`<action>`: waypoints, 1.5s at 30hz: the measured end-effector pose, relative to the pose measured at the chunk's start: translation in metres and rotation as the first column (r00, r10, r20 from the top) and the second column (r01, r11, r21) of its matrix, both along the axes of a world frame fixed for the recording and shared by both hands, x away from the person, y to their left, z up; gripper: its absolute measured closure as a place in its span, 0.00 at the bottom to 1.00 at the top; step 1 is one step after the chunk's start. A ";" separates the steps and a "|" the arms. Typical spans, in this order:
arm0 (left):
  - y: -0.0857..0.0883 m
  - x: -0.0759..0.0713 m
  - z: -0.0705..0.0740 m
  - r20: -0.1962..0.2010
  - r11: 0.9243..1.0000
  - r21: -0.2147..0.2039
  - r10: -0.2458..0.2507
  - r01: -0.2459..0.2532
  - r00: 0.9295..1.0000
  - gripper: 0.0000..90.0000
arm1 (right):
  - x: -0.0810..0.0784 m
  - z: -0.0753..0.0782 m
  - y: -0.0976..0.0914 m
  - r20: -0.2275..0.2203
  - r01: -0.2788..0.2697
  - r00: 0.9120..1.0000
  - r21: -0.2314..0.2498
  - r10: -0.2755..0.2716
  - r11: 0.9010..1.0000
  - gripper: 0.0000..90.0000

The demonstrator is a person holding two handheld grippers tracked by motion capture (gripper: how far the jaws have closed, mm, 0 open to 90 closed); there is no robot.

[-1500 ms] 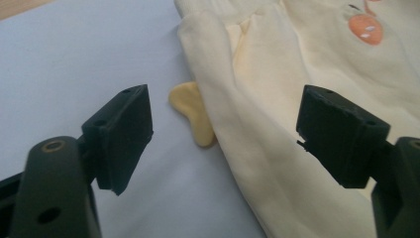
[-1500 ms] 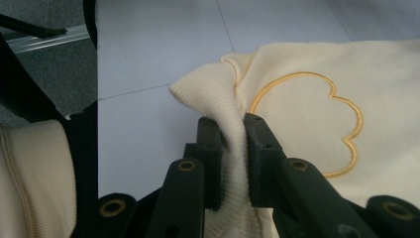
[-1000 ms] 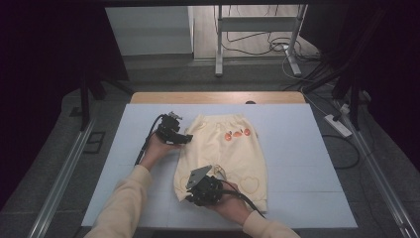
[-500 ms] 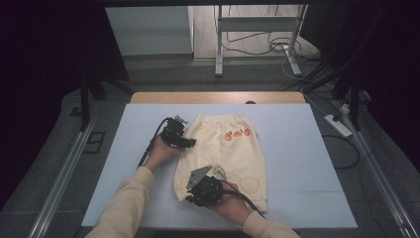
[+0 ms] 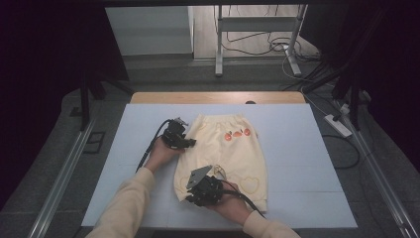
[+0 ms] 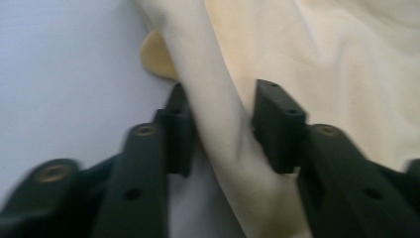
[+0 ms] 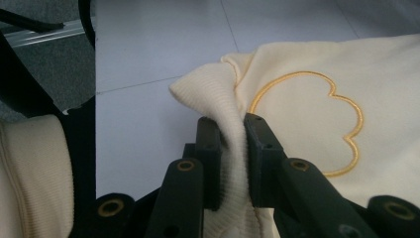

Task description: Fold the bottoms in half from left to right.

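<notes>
A pale yellow garment (image 5: 233, 148) lies flat on the table, with orange embroidery near its far band and outlined shapes near its near hem. My left gripper (image 5: 186, 144) is at the garment's left edge. Its jaws have just been closing, and in the left gripper view (image 6: 223, 129) a fold of the cloth (image 6: 218, 99) is pinched between the pads. My right gripper (image 5: 192, 198) sits at the near left corner. In the right gripper view (image 7: 232, 148) it is shut on a ribbed fold of the hem (image 7: 213, 94), beside an embroidered outline (image 7: 307, 99).
The garment lies on a pale blue-white sheet (image 5: 307, 148) over a wooden table (image 5: 218, 97). Bare sheet stretches to the left and right of the cloth. Metal rails (image 5: 62, 173) run along the floor at the left, and a power strip (image 5: 338, 125) lies at the right.
My left gripper has shifted slightly right onto the garment's left edge and its jaws have closed on a fold there. The right gripper has kept still with its grip.
</notes>
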State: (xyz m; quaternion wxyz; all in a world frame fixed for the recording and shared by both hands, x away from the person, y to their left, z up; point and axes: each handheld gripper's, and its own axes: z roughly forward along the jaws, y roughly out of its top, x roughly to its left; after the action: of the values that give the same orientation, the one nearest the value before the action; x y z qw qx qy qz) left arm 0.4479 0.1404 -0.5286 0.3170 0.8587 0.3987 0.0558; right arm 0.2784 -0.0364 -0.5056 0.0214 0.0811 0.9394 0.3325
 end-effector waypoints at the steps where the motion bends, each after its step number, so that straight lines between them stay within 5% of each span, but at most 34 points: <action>1: 0.000 0.000 0.000 -0.003 1.000 -0.001 -0.005 0.005 1.000 0.78 | 0.000 0.000 0.000 -0.004 -0.002 1.000 0.001 0.002 1.000 0.87; 7: 0.003 0.000 0.001 -0.022 0.999 -0.046 -0.015 0.014 1.000 0.87 | 0.000 0.000 0.000 0.001 -0.003 1.000 -0.001 0.003 1.000 0.87; 26: 0.019 0.000 0.017 -0.025 0.984 -0.181 -0.011 0.006 1.000 0.89 | -0.002 0.004 -0.002 0.018 -0.006 1.000 0.018 0.006 1.000 0.87; 45: 0.030 -0.003 0.033 -0.001 0.972 -0.234 -0.001 0.001 1.000 0.89 | -0.002 0.013 -0.003 0.022 -0.004 1.000 0.052 0.002 0.999 0.87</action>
State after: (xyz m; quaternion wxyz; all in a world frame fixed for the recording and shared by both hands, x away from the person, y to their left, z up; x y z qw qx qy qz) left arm 0.4448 0.1703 -0.4953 0.4157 0.8157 0.4022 0.0079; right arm 0.2759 -0.0398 -0.4928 0.0288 0.0767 0.9302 0.3579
